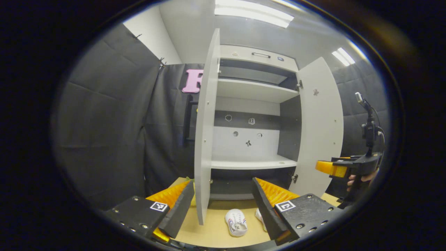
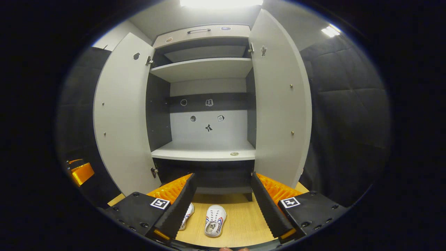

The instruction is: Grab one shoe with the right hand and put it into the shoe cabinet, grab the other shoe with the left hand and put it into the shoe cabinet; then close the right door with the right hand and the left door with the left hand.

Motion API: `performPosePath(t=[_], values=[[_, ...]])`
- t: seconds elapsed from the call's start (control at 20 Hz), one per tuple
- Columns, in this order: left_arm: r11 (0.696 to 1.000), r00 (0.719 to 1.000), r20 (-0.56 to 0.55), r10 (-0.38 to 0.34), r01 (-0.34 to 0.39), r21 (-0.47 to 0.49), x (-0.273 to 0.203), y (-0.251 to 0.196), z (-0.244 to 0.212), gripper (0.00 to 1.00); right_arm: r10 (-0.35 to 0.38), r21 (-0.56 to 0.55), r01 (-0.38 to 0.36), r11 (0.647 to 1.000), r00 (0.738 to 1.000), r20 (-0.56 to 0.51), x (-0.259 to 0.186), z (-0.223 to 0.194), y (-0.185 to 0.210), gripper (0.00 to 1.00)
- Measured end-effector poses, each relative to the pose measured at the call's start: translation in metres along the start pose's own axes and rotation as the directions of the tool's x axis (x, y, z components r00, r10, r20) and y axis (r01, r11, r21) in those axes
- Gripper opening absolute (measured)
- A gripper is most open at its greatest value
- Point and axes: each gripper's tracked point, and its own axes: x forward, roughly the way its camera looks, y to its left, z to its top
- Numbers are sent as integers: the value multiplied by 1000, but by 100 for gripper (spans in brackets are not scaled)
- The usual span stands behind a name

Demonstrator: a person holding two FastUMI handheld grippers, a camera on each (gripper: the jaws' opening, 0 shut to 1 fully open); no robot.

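Note:
Two white shoes lie side by side on the wooden floor in front of the open shoe cabinet (image 2: 205, 69). In the right gripper view one shoe (image 2: 215, 220) shows whole and the other shoe (image 2: 188, 211) is half hidden behind a finger. My right gripper (image 2: 223, 209) hangs open above them, touching neither. In the left gripper view one shoe (image 1: 236, 222) lies below my open left gripper (image 1: 223, 209), and the second shoe (image 1: 260, 217) peeks out beside a finger. Both doors stand wide open: left door (image 2: 122, 118), right door (image 2: 278, 104).
The lower shelf (image 2: 205, 153) carries a small round object (image 2: 234, 153). The left door (image 1: 205, 139) stands edge-on just ahead of the left gripper. A hand (image 1: 359, 179) holds the right gripper (image 1: 334, 168) beside the right door (image 1: 318, 129). Black cloth walls close in both sides.

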Motion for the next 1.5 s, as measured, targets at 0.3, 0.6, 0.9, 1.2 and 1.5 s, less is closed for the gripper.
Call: performPosePath(t=[0.3,0.6,0.9,1.2,1.5], values=[[999,998,-62,30,-31,-23,-15,13,-30,93,69,-13,-70,997,991,-117,37,-35,25,99],[997,990,-124,66,-70,-25,-25,25,-57,93,125,14,-126,992,957,-261,77,-94,54,95],[994,978,-192,78,-92,-65,-26,30,-84,94,167,81,-147,986,876,-452,112,-188,75,98],[986,964,-248,96,-127,-110,-28,37,-107,95,172,53,-173,984,807,-565,138,-264,88,98],[972,944,-302,131,-183,-150,-38,42,-127,94,115,3,-152,988,736,-668,152,-321,80,99]])
